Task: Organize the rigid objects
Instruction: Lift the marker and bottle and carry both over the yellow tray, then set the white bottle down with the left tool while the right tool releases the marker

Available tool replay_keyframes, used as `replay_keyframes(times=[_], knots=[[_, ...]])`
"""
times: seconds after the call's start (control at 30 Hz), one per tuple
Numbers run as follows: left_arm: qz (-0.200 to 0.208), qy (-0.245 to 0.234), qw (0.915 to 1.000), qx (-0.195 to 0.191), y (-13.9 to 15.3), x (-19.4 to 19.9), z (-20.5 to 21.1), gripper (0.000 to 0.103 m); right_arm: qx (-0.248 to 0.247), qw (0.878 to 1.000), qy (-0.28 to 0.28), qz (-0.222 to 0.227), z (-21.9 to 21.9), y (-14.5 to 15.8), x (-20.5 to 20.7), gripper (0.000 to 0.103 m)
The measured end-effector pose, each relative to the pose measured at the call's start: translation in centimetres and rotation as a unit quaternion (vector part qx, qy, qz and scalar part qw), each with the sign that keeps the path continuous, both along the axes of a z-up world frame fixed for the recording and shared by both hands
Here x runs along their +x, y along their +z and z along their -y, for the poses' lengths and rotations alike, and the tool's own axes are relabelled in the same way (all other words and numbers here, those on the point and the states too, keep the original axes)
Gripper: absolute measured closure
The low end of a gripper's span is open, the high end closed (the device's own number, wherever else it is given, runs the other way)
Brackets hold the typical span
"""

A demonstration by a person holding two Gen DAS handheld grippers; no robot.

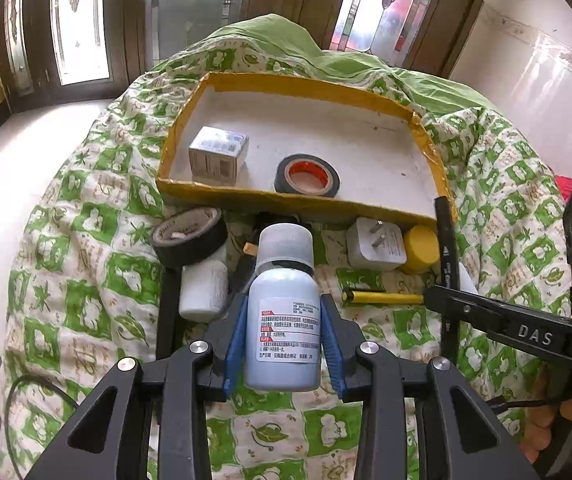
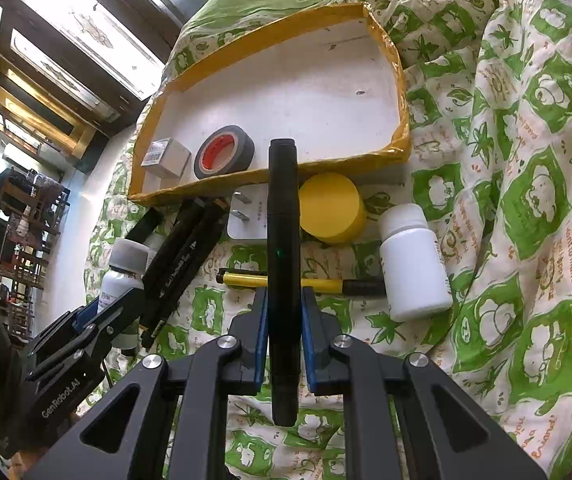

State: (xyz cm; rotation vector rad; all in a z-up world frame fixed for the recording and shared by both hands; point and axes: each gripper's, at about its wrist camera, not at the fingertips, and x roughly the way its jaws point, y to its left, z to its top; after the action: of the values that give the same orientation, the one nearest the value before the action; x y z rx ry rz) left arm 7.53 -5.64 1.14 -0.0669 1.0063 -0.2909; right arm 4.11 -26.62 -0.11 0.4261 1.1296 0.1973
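Centrally, the left gripper (image 1: 283, 344) clamps a pale labelled bottle (image 1: 283, 320), the right gripper (image 2: 283, 344) clamps a black marker (image 2: 283, 260), below the yellow-rimmed tray (image 2: 269, 174).

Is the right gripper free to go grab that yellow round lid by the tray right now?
Probably not: the right gripper is shut on a black marker, so nothing else fits. The yellow lid lies uncovered beside the tray.

Bright patterned-glass windows (image 1: 79, 20) in dark wooden frames, pale glossy floor (image 1: 25, 152), white wall (image 1: 534, 68), sunlit
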Motion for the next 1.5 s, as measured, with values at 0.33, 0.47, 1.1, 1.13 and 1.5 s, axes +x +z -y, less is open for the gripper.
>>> replay_keyframes(times=[0.33,0.47,1.1,1.13,1.5], knots=[[0.01,0.001,0.9999,0.008,1.3,3.4,-0.4,0.067,-0.008,0.999,-0.003,0.032,1.4,2.9,0.5,0.089],[0.01,0.001,0.9999,0.009,1.3,5.4,0.1,0.067,-0.015,0.999,0.006,0.034,2.0,4.0,2.2,0.089],[-0.003,-0.013,0.999,0.043,-2.3,14.5,3.6,0.067,-0.019,0.999,0.012,0.027,2.4,3.4,9.5,0.089],[-0.004,-0.014,0.9989,0.044,-2.4,14.7,3.7,0.067,-0.018,0.999,0.01,0.027,2.5,3.4,9.7,0.089],[-0.017,-0.024,0.9996,0.0,-2.9,14.0,4.7,0.067,-0.035,0.999,-0.005,0.036,2.6,3.1,12.4,0.089]])
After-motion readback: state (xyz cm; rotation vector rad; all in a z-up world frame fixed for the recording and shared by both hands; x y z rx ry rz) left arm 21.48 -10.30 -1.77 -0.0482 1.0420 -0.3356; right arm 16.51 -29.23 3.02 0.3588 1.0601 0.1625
